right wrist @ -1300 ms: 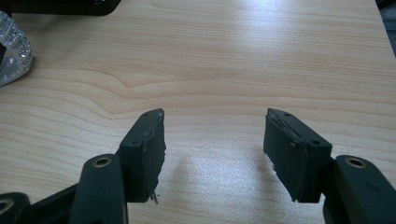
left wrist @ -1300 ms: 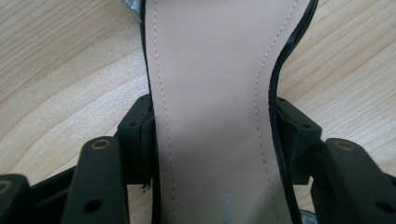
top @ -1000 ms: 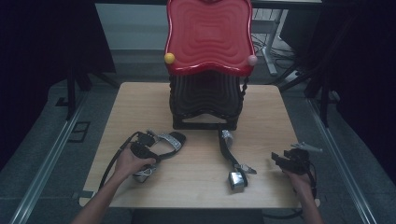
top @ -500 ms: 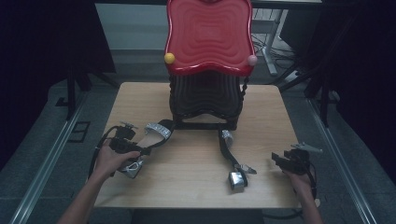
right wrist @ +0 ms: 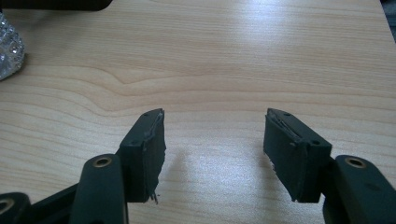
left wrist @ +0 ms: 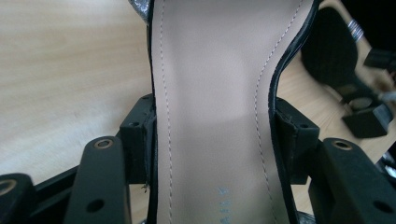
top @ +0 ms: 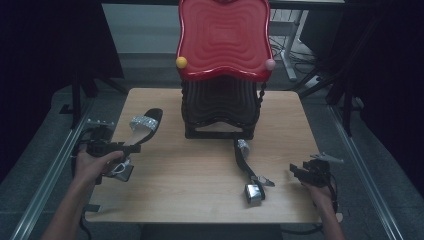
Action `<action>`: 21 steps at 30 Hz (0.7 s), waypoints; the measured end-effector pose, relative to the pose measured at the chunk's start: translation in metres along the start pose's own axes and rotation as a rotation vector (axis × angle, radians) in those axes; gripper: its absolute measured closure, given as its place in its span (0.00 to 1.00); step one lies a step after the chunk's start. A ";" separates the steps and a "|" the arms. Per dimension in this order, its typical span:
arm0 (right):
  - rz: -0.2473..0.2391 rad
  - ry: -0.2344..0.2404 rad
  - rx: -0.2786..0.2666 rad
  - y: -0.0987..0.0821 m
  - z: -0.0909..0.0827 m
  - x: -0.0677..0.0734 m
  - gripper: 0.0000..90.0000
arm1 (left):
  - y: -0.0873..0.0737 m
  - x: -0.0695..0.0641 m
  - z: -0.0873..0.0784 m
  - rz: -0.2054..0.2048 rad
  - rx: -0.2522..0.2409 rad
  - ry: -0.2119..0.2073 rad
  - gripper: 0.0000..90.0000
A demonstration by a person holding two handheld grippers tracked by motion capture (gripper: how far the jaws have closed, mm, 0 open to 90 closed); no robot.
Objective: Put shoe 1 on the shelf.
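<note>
Left claw [top: 131, 146]: it was clamped across the sides of a black high-heeled sandal with a beige insole and a glittering silver strap [top: 144, 124]; in the left gripper view both pads pressed the sole's edges [left wrist: 212, 116].
Change: a second earlier that sandal lay nearer the middle of the pale wooden counter [top: 200, 185], close to the stand; now it had been carried out to the counter's left edge and raised off the wood, toe pointing up and away.
Sandal's place: held in the air over the left side, well apart from the stand.
Right claw [top: 295, 172]: its jaws stood apart with nothing between them [right wrist: 212, 149], resting near the right edge, unmoved.
Second sandal [top: 248, 170]: the matching one lay on its side just in front of the black ribbed stand with the red wavy top [top: 222, 75].
Meaning: I judged the first shoe picked up cleanly and ready for placing; its partner was not yet touched.
</note>
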State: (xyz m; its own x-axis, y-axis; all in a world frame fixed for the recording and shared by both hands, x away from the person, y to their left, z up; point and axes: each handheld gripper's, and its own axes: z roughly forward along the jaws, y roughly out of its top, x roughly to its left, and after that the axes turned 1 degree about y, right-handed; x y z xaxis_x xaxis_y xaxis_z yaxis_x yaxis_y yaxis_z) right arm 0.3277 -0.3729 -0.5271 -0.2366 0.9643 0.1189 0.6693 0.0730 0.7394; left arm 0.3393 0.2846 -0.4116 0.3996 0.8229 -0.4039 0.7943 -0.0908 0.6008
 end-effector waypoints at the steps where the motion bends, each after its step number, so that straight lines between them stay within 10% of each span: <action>1: 0.003 0.000 0.001 0.000 0.000 0.000 0.43 | 0.003 0.000 -0.003 -0.002 -0.010 0.002 0.47; 21: 0.000 -0.003 0.005 -0.001 0.001 0.001 0.43 | 0.075 -0.009 -0.040 0.000 -0.134 -0.006 0.47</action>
State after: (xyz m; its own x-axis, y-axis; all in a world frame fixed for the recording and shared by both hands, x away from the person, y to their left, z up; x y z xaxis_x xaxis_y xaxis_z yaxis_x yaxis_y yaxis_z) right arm 0.3277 -0.3720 -0.5279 -0.2349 0.9650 0.1167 0.6725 0.0746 0.7363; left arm 0.3771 0.2924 -0.3355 0.4027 0.8193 -0.4081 0.7262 -0.0147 0.6873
